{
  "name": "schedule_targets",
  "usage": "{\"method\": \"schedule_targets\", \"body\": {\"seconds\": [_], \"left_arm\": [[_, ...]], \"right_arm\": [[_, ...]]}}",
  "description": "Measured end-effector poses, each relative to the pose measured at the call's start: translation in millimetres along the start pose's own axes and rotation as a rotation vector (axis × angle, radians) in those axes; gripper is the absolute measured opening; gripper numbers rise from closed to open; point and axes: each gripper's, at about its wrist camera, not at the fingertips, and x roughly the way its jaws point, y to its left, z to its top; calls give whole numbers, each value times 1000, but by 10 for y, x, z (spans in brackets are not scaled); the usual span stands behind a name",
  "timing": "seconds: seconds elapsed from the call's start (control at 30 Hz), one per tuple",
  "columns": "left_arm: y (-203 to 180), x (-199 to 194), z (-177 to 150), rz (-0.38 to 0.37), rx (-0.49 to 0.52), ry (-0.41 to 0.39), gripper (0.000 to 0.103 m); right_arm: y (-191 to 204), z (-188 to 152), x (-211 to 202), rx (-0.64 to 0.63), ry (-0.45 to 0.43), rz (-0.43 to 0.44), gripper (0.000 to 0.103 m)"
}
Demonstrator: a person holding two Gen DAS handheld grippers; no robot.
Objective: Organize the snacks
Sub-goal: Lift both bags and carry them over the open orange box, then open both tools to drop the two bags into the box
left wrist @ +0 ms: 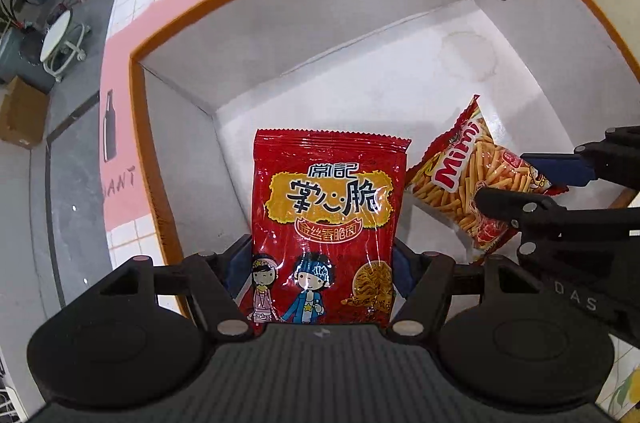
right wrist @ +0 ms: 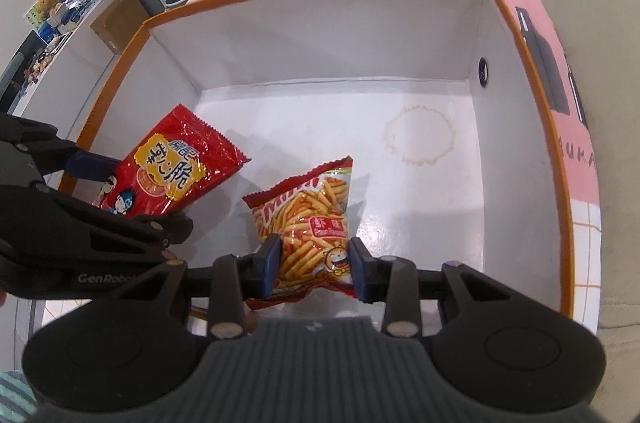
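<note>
Two snack bags, one box. Left gripper (left wrist: 322, 255) stands wide around the red foil noodle-snack bag (left wrist: 326, 215); whether its pads still press I cannot tell. The bag's long axis runs straight ahead along the fingers, down into the white orange-rimmed cardboard box (left wrist: 304, 35). Right gripper (right wrist: 316, 263) pinches the orange-red Mimi stick-snack bag (right wrist: 310, 219), low over the box floor, beside the red bag. Judged: release comes next.
</note>
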Motion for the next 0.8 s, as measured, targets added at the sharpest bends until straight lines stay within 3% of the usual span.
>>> {"method": "schedule_targets", "body": {"seconds": [0.3, 0.53, 0.6, 0.8], "left_arm": [[19, -11, -47, 14, -17, -44, 88], [96, -258, -126, 32, -49, -117, 88], [144, -343, -149, 28, -79, -133, 88], [215, -502, -228, 22, -142, -153, 88]], "right_arm": [[7, 50, 70, 11, 22, -18, 36], [82, 82, 73, 8, 28, -28, 37], [94, 85, 63, 15, 26, -25, 51], [169, 77, -40, 17, 3, -48, 71]]}}
